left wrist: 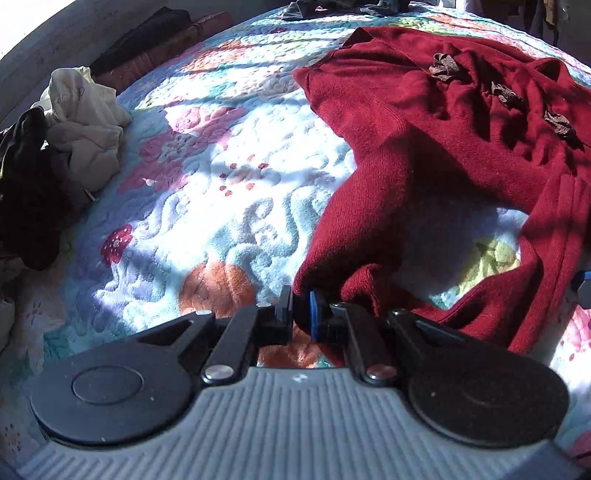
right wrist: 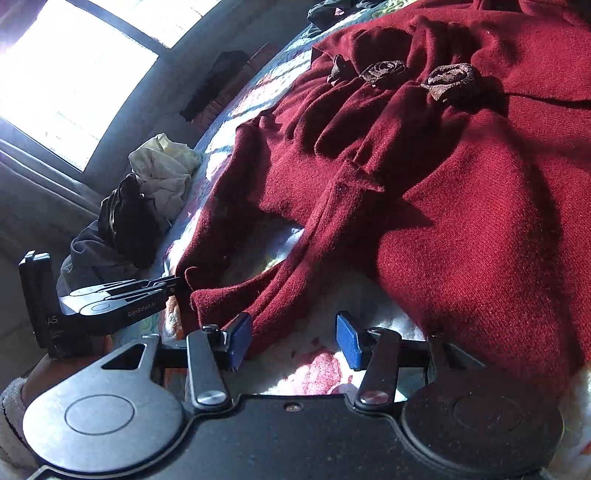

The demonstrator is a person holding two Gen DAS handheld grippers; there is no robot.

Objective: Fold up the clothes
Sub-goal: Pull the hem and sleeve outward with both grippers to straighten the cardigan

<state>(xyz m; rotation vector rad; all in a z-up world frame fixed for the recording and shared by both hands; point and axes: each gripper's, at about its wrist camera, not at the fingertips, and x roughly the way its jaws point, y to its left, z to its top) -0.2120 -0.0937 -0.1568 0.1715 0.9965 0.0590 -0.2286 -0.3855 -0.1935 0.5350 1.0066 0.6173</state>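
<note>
Red sweater (left wrist: 436, 155) lay spread on the floral quilt (left wrist: 221, 206), taking up the right and far part of the bed. One sleeve ran down toward the near edge.

Left gripper (left wrist: 301, 314) was clenched on that sleeve's cuff, red knit pinched between its pads. Right wrist view confirmed this from the side: the left gripper (right wrist: 177, 282) came in from the left with its tip at the folded cuff edge.

Right gripper (right wrist: 293, 339) stood released, its blue pads (right wrist: 349, 339) apart over bare quilt (right wrist: 314, 369). The sweater's (right wrist: 443, 206) sleeve lay against the left pad; nothing was gripped.

Only the right wrist view showed a bright window (right wrist: 74, 70) far left, and a fleecy cuff (right wrist: 11, 424) at the near left corner. Only the left wrist view showed the open stretch of quilt left of the sweater.

Counts: one red sweater; three brown fabric rosettes (left wrist: 443, 66) in a row on its front, seen in both views (right wrist: 452, 81). One cream garment (left wrist: 88, 122) bunched at the far left, one dark garment (left wrist: 26, 184) piled just beside it, nearer. Both also appeared in the right view: cream (right wrist: 166, 173), dark (right wrist: 129, 221). A dark heap (left wrist: 314, 9) sat at the far edge of the bed.
</note>
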